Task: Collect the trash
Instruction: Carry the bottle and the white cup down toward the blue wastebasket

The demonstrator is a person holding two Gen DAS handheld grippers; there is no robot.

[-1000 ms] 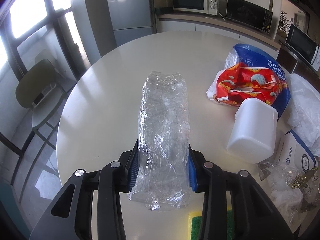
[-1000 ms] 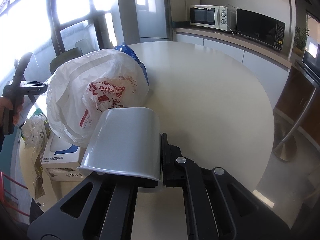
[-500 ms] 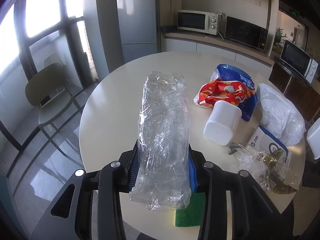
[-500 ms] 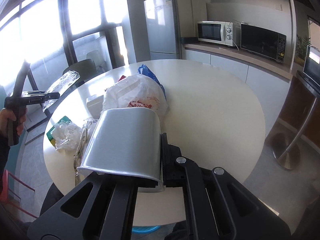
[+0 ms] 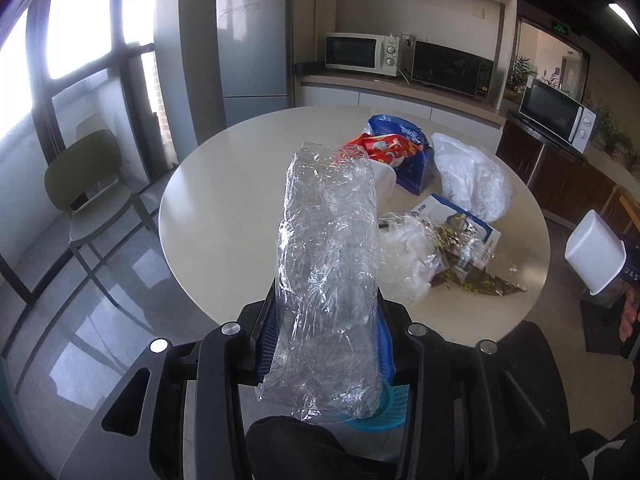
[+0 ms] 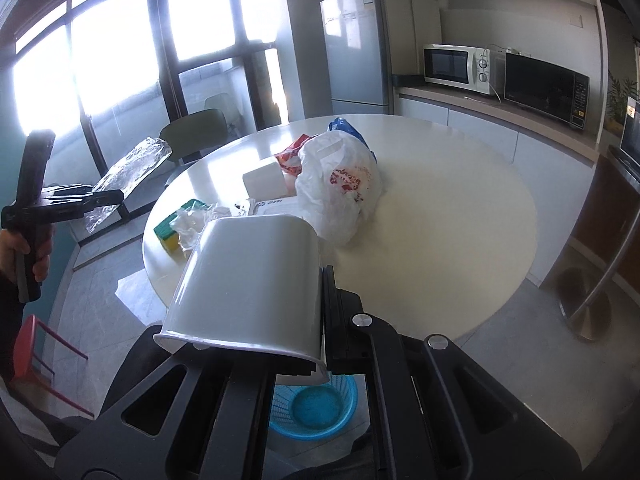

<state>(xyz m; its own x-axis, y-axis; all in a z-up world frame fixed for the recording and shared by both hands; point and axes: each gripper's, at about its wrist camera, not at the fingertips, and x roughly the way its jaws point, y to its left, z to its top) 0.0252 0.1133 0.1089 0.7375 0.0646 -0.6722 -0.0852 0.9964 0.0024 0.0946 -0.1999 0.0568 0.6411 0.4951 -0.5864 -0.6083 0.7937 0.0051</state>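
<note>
Crumpled clear plastic bottle sits clamped in left gripper jaws; right gripper jaws pinch white plastic tub; blue basket at six o'clock.

Table ahead of both tongs, basket on the floor beneath them, chair farther left.

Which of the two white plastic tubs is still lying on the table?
The white tub beside the red snack bag; the other tub is clamped by its wall in the right gripper, off the table.
</note>
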